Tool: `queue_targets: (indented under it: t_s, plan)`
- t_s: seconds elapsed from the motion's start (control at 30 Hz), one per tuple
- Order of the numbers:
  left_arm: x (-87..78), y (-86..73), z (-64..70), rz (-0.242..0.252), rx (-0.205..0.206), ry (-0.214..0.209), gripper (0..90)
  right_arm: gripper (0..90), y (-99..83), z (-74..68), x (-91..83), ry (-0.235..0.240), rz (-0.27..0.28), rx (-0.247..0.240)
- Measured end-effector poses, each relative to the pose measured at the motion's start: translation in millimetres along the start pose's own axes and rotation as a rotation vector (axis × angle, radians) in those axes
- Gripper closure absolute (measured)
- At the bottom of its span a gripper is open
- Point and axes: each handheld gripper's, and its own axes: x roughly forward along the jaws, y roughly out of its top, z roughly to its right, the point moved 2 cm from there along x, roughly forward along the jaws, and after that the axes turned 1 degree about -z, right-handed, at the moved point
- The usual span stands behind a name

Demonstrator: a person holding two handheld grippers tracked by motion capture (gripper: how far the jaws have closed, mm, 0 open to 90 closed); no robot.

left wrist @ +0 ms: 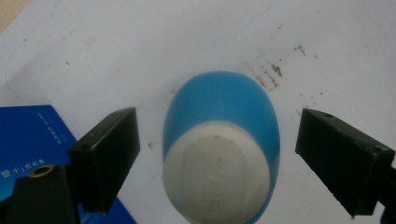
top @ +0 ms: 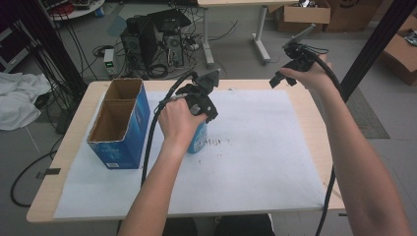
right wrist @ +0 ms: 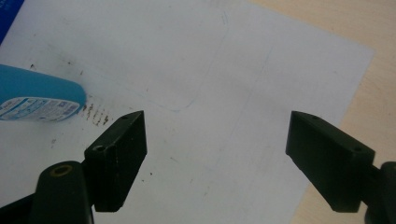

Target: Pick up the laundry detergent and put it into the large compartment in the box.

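Blue cardboard box [top: 120,123] near the table's [top: 305,98] left edge, open-topped; then blue white-capped bottle [left wrist: 222,149] upright mid-sheet, between the left gripper's [left wrist: 219,158] parted jaws, untouched; right gripper [right wrist: 217,158] raised near the far right corner, jaws wide, empty.

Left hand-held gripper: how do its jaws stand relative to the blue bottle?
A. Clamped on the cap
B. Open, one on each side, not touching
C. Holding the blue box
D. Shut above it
B: the left hand-held gripper has gaps between both jaws and the bottle.
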Motion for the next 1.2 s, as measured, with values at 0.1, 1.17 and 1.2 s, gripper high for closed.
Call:
queue_targets:
  t_s: [0.1,1.17,1.2]
  plan:
    - [1.6,0.4,1.1,-0.015,0.012,0.015,14.3,20.8,-0.2,0.2,0.4,0.001,0.000,0.000]
    - [17.0,-3.1,-4.5,-0.048,-0.017,0.009,12.3,20.7,0.0,0.1,3.9,-0.001,-0.011,-0.005]
    - [16.8,-3.0,-4.6,-0.047,-0.017,0.008,12.3,20.7,0.2,-0.1,4.2,0.000,-0.011,-0.002]
